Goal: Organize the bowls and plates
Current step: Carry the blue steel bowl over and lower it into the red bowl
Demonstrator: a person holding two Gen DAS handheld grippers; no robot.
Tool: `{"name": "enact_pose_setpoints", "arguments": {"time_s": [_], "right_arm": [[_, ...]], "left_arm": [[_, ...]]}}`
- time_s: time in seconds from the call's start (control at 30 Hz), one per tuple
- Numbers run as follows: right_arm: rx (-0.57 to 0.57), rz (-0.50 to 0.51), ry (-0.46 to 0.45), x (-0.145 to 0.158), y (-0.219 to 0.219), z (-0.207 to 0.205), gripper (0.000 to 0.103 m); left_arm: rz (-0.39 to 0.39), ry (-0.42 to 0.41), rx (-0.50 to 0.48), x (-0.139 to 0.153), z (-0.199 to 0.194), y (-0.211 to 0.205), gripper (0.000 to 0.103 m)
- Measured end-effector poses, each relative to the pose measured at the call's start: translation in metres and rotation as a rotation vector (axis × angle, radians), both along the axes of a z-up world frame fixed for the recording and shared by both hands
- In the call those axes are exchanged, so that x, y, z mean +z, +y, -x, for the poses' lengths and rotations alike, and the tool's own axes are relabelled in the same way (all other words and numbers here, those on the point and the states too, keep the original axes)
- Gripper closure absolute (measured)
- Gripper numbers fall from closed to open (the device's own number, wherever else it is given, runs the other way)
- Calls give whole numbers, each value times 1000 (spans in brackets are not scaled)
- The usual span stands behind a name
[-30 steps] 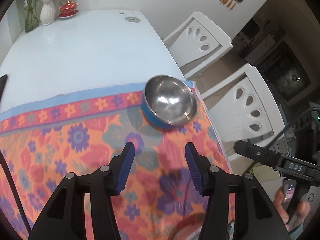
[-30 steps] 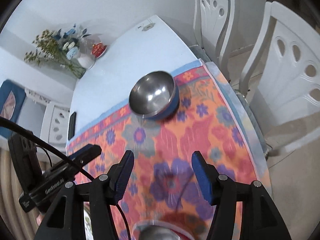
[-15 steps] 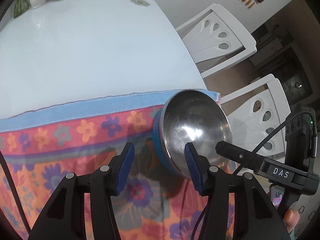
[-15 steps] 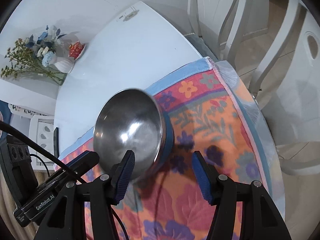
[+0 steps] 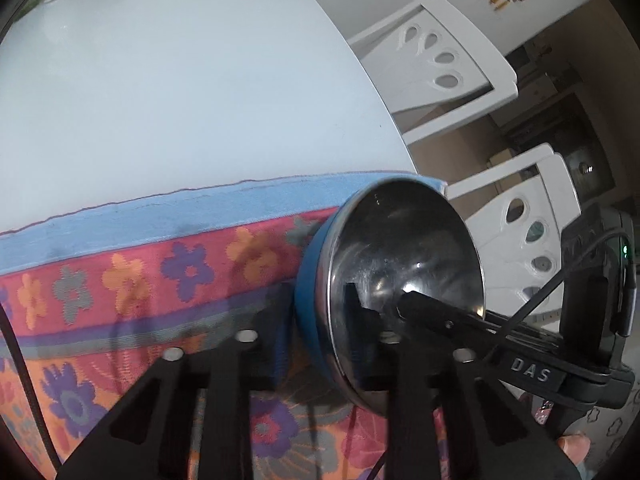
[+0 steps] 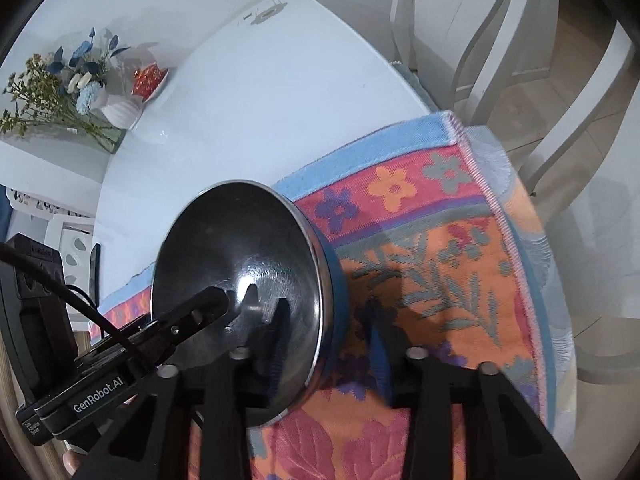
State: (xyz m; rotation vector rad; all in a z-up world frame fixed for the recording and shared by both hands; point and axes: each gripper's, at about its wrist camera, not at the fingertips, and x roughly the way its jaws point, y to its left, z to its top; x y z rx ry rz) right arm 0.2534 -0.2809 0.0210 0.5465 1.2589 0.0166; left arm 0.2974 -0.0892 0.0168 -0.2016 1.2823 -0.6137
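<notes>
The white counter (image 5: 180,80) carries a flowered cloth (image 5: 120,272) across its near part. The steel bowl (image 5: 400,248) with the blue outer wall sits at the far right corner of that cloth, close to the counter's right edge.

Change: a second ago both sets of jaws hung spread above the cloth, short of the bowl. Now both are down at the bowl's rim.

- The left gripper (image 5: 316,304) has its jaws pinching the bowl's left wall, one finger inside the steel and one outside against the blue.
- The right gripper (image 6: 328,312) has its jaws closing on the right wall, with that wall between them and the pads apparently against it.

I judge that the two-sided grasp is made or nearly made, and the lift comes next. I cannot tell whether the bowl's base has left the cloth.

Surroundings:

- Two white chairs (image 5: 436,60) stand just off the counter's right edge, beside the bowl. A swing to that side would carry the bowl over the floor.
- A white vase of flowers (image 6: 116,112) and a small red dish (image 6: 148,76) stand at the counter's far left corner, well apart from the bowl.
- The bare counter beyond the cloth's far edge shows nothing in the way.

Caution: each gripper's tip reaches into the bowl near the other, so I keep both hands moving together.
</notes>
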Motion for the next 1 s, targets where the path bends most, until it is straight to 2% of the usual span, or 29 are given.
{"name": "enact_pose_setpoints", "arguments": {"time_s": [0.07,0.23,0.47,0.63,0.8,1.0], "right_arm": [[6,21,4,-1,2,1,81],[10,29,-2,10,6,7,80],[1,36,-48,59,14,40,80],[-8,29,-67,94,27,78,80],[18,22,-76,123,45,119,80],[89,-14,-74,140,64,161,80]], "left_arm": [[-17,-35,-21,5,4,-2,85],[4,-44,-20,21,11,3,85],[22,-94,-3,71,45,14,85],[31,-129,2,109,84,27,85],[-6,-157,33,136,131,41,85],[-38,-166,109,152,184,59,85]]}}
